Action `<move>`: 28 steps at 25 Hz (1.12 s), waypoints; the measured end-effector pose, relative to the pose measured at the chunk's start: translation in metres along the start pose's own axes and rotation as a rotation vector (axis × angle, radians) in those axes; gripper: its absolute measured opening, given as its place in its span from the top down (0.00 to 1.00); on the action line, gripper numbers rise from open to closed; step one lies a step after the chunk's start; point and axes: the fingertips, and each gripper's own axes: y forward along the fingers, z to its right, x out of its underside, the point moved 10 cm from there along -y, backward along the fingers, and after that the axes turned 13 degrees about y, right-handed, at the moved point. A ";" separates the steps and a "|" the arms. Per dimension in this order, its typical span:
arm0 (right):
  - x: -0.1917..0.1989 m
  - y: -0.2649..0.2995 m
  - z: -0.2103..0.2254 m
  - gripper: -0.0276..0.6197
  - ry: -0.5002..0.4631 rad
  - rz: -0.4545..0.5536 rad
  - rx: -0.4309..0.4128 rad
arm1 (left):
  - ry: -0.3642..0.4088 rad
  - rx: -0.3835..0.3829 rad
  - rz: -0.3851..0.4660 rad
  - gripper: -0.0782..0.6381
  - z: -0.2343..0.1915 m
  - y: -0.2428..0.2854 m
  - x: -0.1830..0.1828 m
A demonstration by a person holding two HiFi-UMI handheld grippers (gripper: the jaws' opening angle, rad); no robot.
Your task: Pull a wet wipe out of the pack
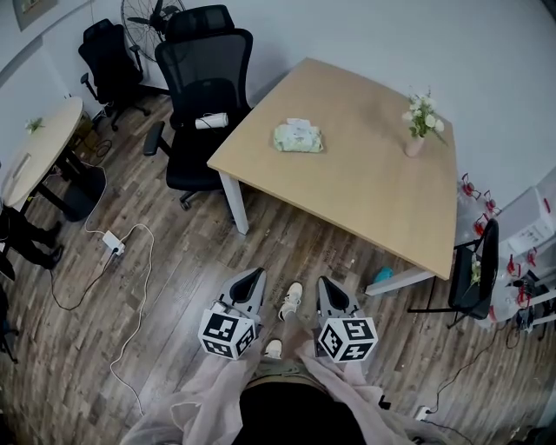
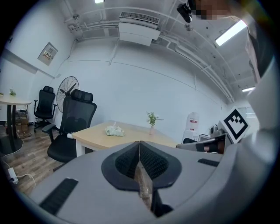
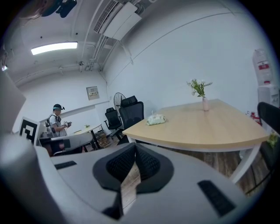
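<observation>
Fingers [image 2: 153, 164] of the left gripper [image 2: 139, 148] meet tip to tip with nothing between them. The right gripper [image 3: 134, 151] is closed the same way, its pads [image 3: 148, 164] touching at the front. Behind each meeting line a narrow slit shows only floor [image 1: 174, 261]. In the head view both grippers sit at lower centre, held low over the floor and well apart from the table [image 1: 365, 200], with the person's sleeves and body cut off by the bottom edge. One shoe [image 1: 291, 301] shows fully between the grippers; the other is mostly hidden. The pack [image 1: 298, 138] lies on the table at upper centre, near the edge beside the chair [image 1: 201, 96]. A pale bit stands up from its top, too small to tell whether it is a wipe or a flap, and its print cannot be read. A vase [image 1: 414, 145] of flowers stands toward the table's upper right corner. Something white lies on the chair seat, too small to name. At the left edge a round table [image 1: 39, 148] is only partly in frame, and a fan [image 1: 143, 17] is cut by the top edge. A cable [image 1: 130, 287] trails across the floor at lower left. In the right gripper view a person [image 3: 56, 122] stands far off at left, small and indistinct.
</observation>
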 end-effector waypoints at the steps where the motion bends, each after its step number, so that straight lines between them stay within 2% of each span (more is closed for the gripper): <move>1: -0.003 0.004 0.002 0.94 -0.001 0.001 -0.001 | 0.000 -0.002 0.000 0.87 -0.002 0.005 -0.001; 14: -0.050 0.075 0.037 0.94 -0.004 -0.021 -0.017 | 0.003 -0.005 -0.007 0.87 -0.035 0.091 -0.014; 28: -0.100 0.155 0.077 0.94 -0.006 -0.073 -0.048 | -0.004 -0.043 -0.037 0.87 -0.074 0.176 -0.027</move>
